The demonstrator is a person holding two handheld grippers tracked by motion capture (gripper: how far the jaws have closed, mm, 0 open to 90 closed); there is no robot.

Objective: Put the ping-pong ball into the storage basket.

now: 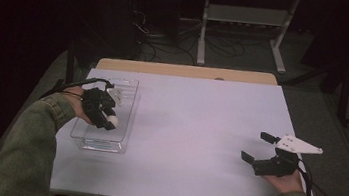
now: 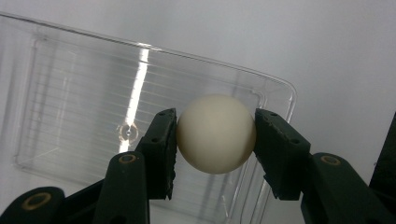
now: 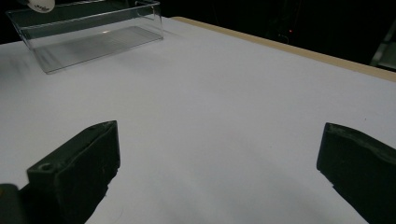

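Cream-white ball [image 2: 216, 133], pinched in the left hand-held gripper [image 1: 108, 118], pads pressed on it from both sides, ball sitting right btwn the fingertips. It's round, so no long axis & no pointing direction to call; smooth, no markings I can make out. Ball is up in the air, over the clear plastic tray [image 1: 130, 103], at the near part of it, not touching the tray floor as far as I can tell. Tray itself is a long rectangle, long axis running away from the person, set at the left side of the white counter [image 1: 198, 131]; ribbed bottom shows thru in the left gripper view. Something pale lies in the tray's far end, too blurred to name. Left hand-held gripper tips downward into the tray opening, green sleeve behind it. Over on the right, the right hand-held gripper [image 1: 258, 149] is low near the counter, well apart from the tray, jaws spread wide, nothing btwn them, pointing across toward the tray side.
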